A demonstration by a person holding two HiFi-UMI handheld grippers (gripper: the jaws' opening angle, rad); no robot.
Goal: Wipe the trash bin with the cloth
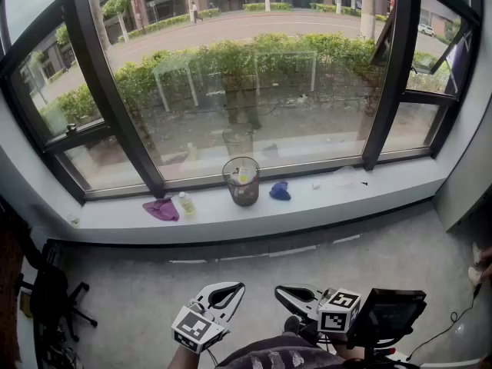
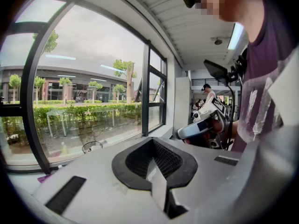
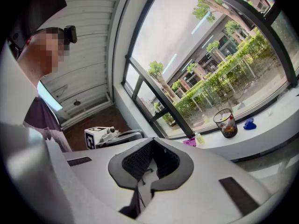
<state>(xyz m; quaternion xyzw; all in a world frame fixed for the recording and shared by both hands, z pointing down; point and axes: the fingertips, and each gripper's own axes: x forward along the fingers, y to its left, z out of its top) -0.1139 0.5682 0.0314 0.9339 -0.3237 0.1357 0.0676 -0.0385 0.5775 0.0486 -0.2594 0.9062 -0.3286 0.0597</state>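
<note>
**Head view.** The bin (image 1: pixel 241 181), a clear tumbler-shaped vessel with some litter inside, stands upright on the white sill (image 1: pixel 346 194) below the window (image 1: pixel 254 91). A purple cloth (image 1: pixel 161 209) lies crumpled on the sill to its left, with a small bottle (image 1: pixel 187 204) between the two. A blue cloth (image 1: pixel 280 191) lies just right of the bin. The left gripper (image 1: pixel 229 292) and right gripper (image 1: pixel 290 294) hang low and near each other over the grey floor (image 1: pixel 154 283), well apart from the sill. A black chair (image 1: pixel 54 298) stands at the left edge.

**Left gripper view.** The jaws are clenched together with nothing between them. The bin (image 2: pixel 92 146) shows far off on the sill, and the other gripper is held at the right.

**Right gripper view.** The jaws are likewise pressed together and empty. The bin (image 3: pixel 225 123), the blue cloth (image 3: pixel 249 123) and the purple cloth (image 3: pixel 189 142) are all distant.

**Assessment.** Wiping has not begun and neither cloth is touched, so the step in hand is the approach. The next move calls for closing on the sill, parting one gripper's jaws and pinching up a cloth. Which cloth is meant cannot be told. The bin looks light, so it may need steadying by the other gripper during wiping.
</note>
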